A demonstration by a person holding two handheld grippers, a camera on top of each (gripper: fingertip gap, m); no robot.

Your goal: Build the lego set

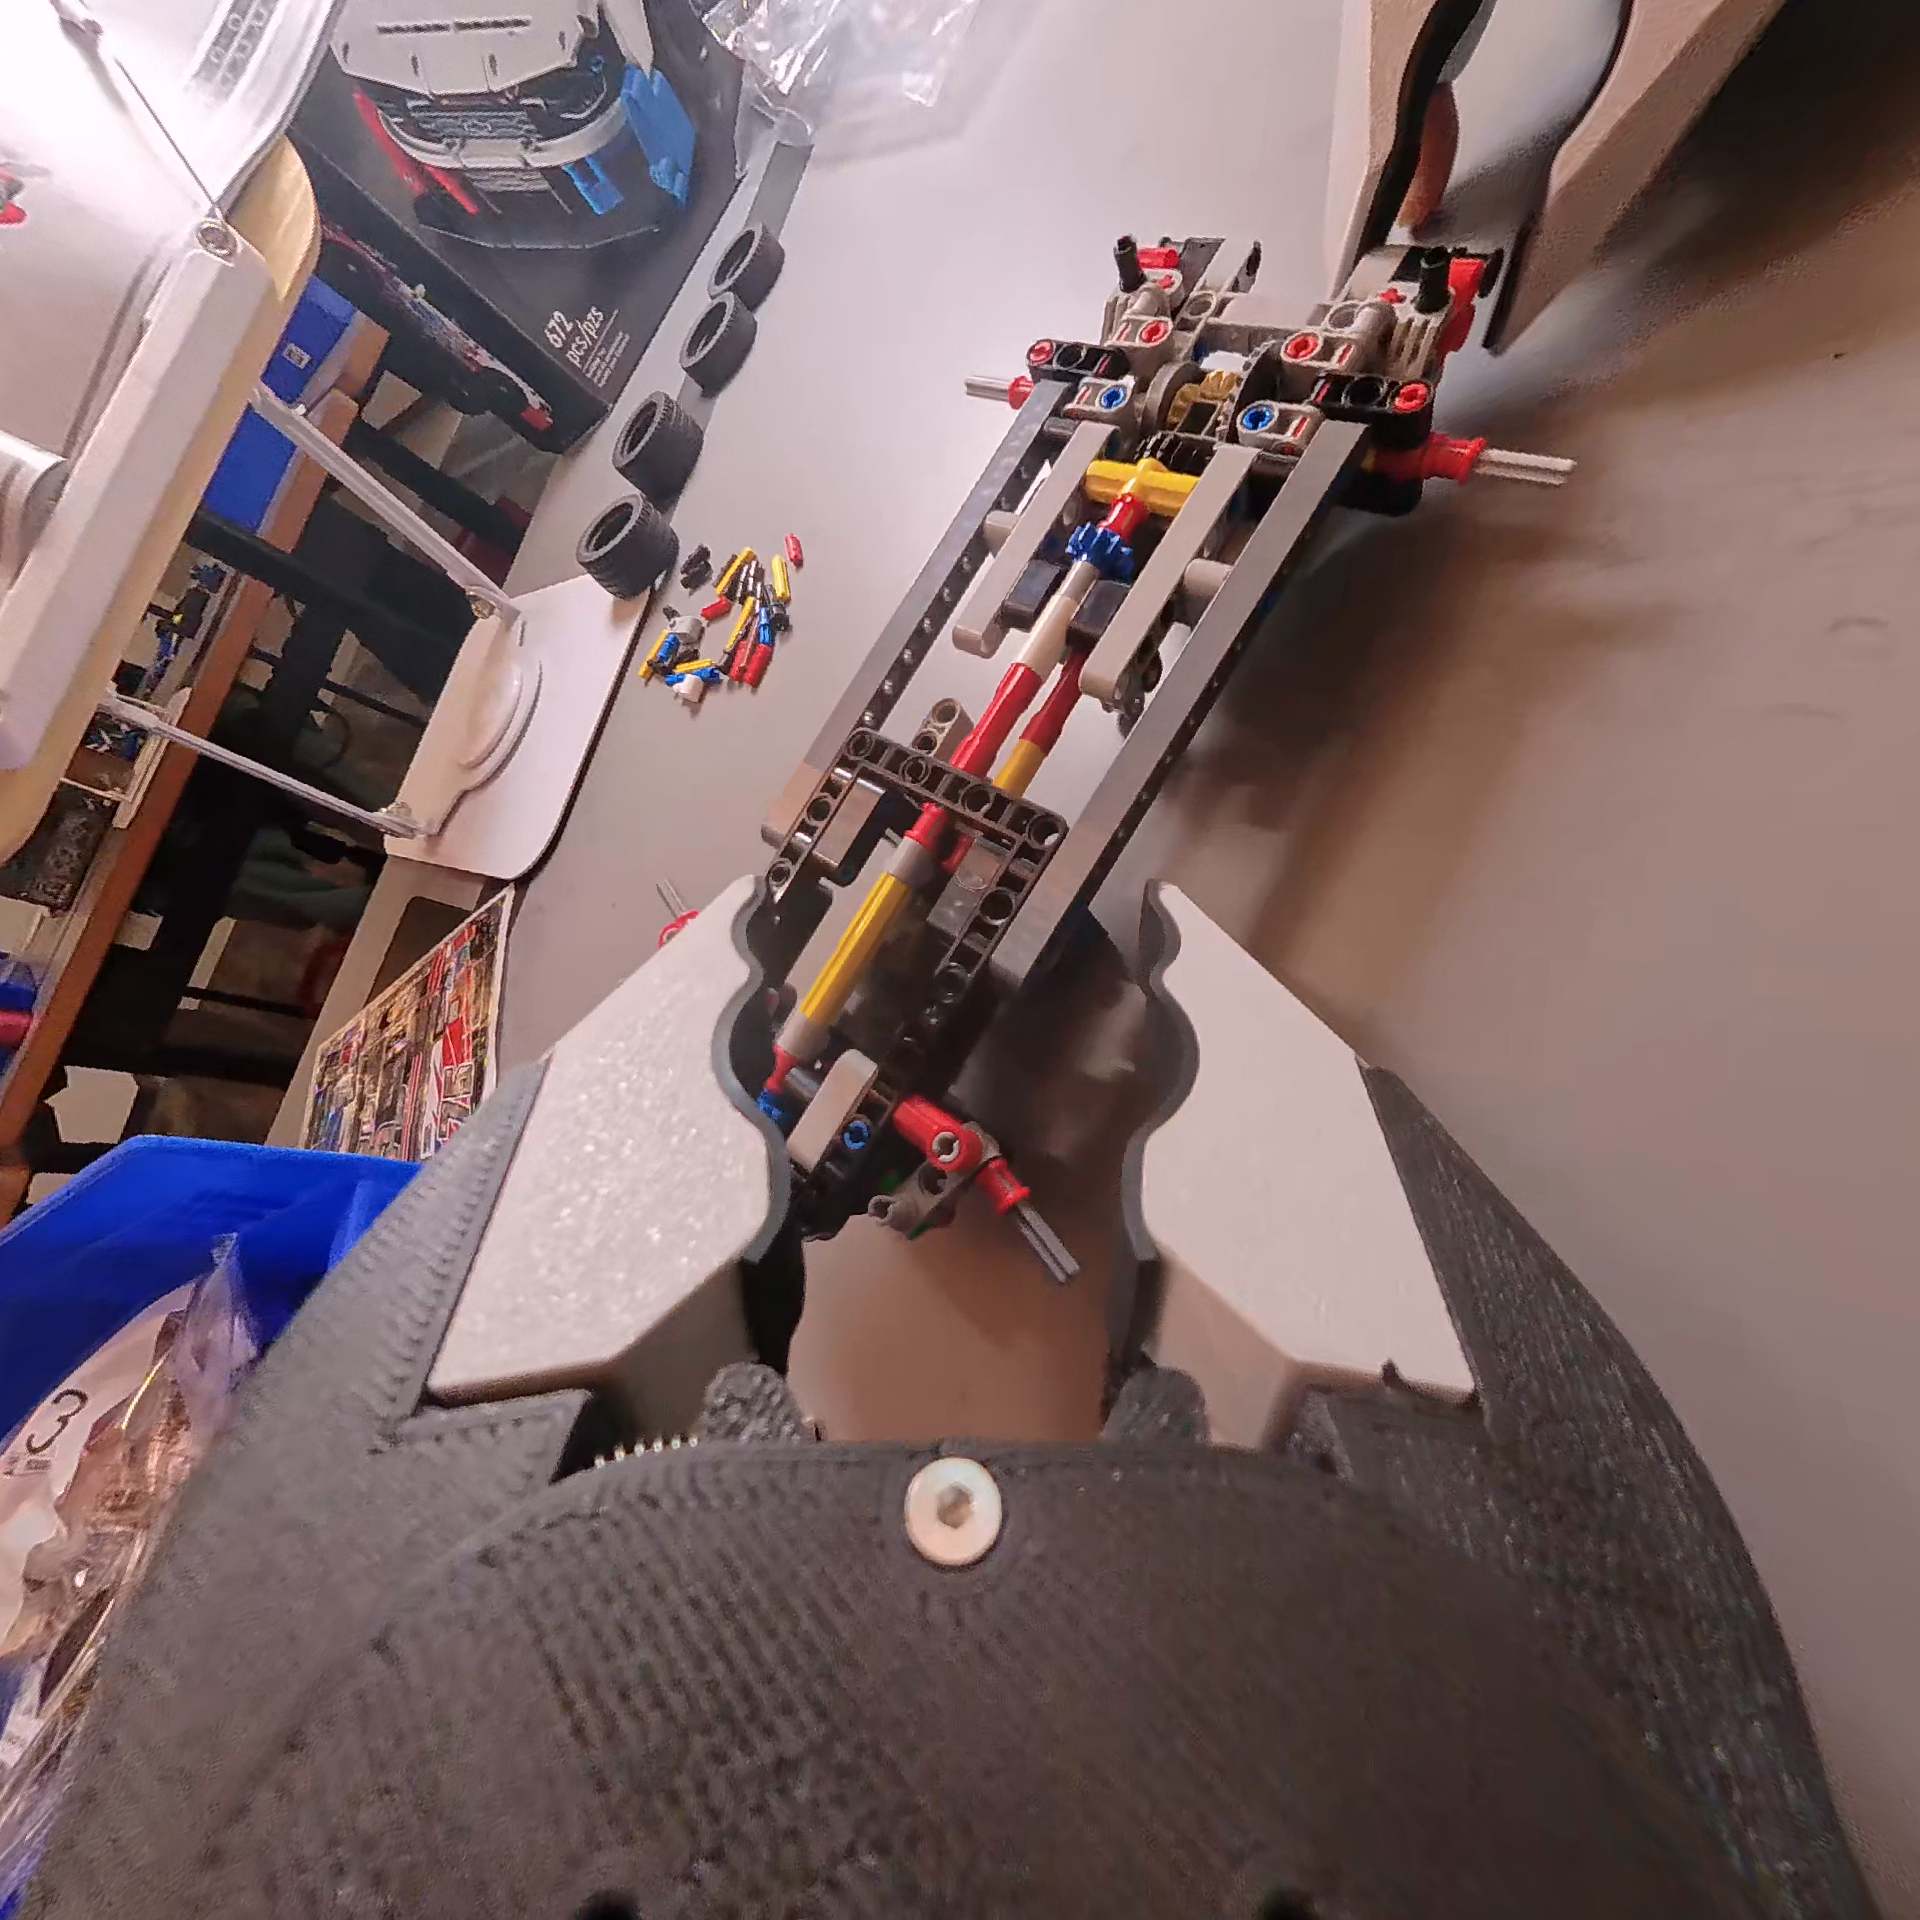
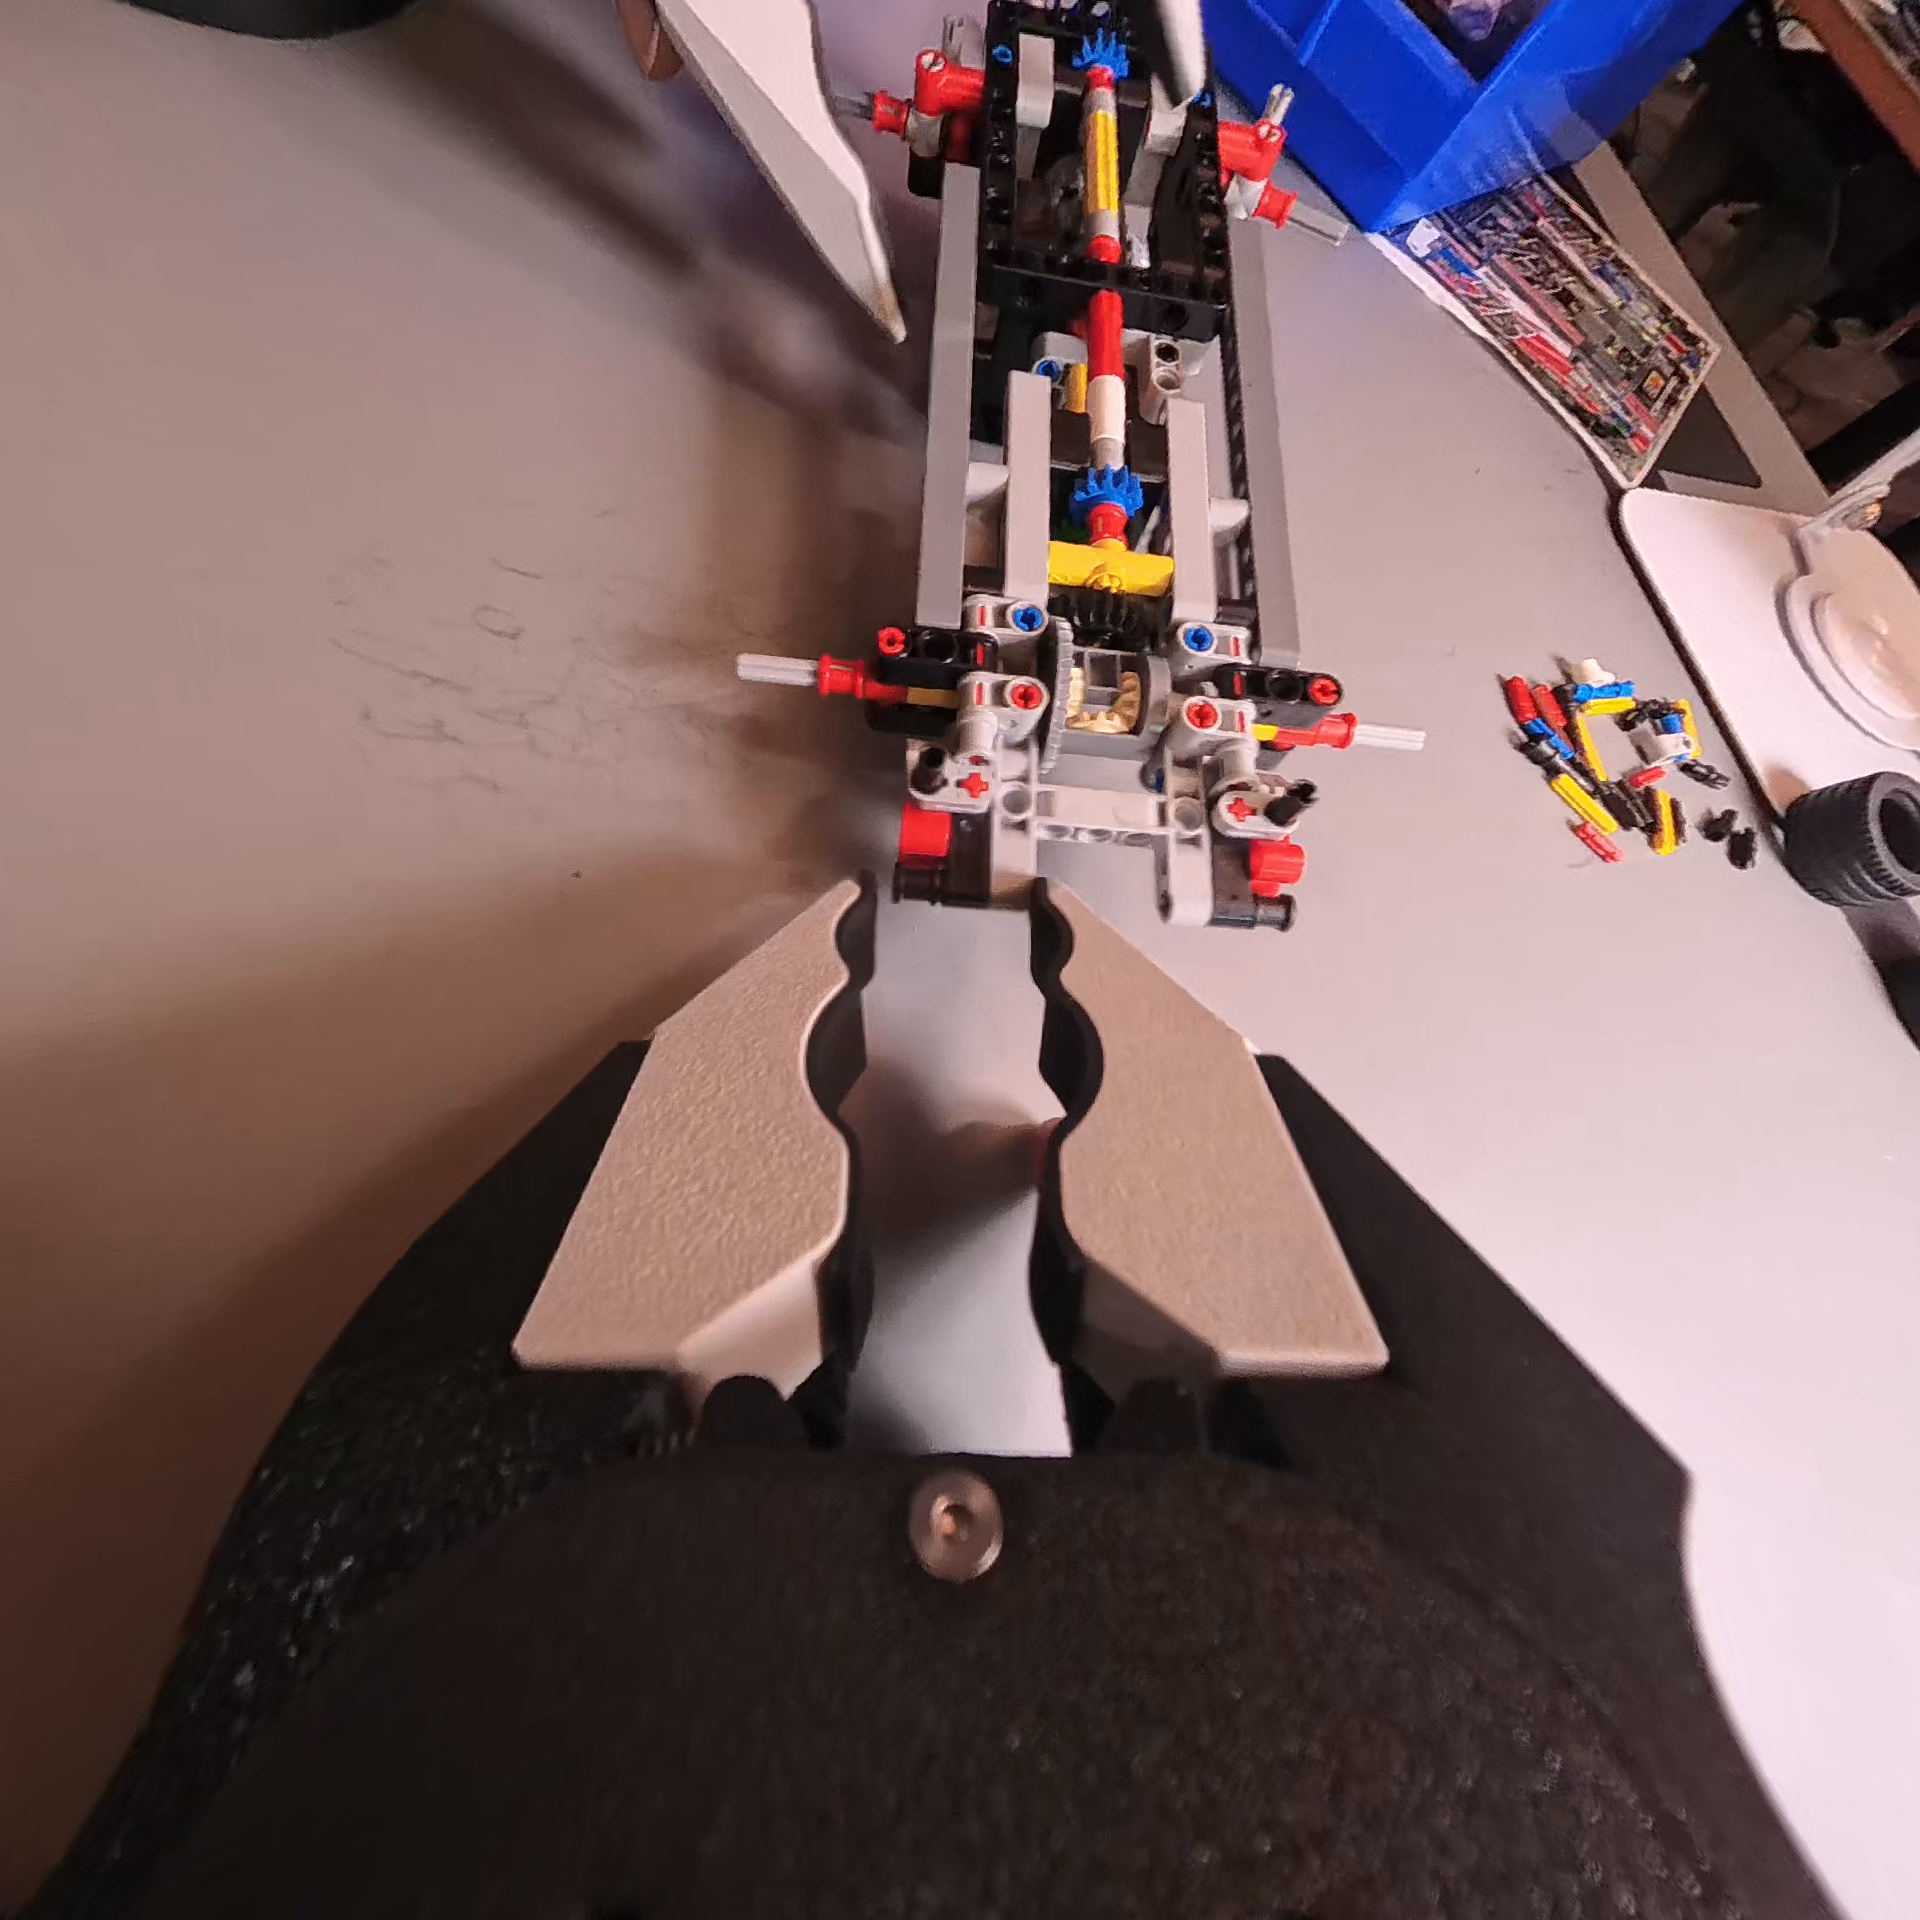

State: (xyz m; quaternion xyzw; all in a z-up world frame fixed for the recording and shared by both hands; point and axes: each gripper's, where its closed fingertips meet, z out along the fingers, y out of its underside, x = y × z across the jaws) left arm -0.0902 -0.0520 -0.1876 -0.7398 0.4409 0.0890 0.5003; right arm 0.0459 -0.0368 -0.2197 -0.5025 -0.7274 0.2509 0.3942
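The long car chassis [image 1: 1049,665] lies lengthwise between both grippers: left gripper [image 1: 951,997] jaws apparently clamp its near end; right gripper [image 2: 951,904] jaws, part-open and empty, meet the opposite end.

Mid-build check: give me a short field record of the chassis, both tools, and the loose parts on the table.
chassis: long grey-and-black frame lying flat on the table, red and yellow shafts down its middle
left tool: fingers astride the chassis's black-frame end, looks gripped
right tool: open, tips at the axle end, nothing between them
loose parts: small pile of pins beside the chassis
tires: four in a row, unmounted
blue bin: near the far end
instruction sheet: beside the bin
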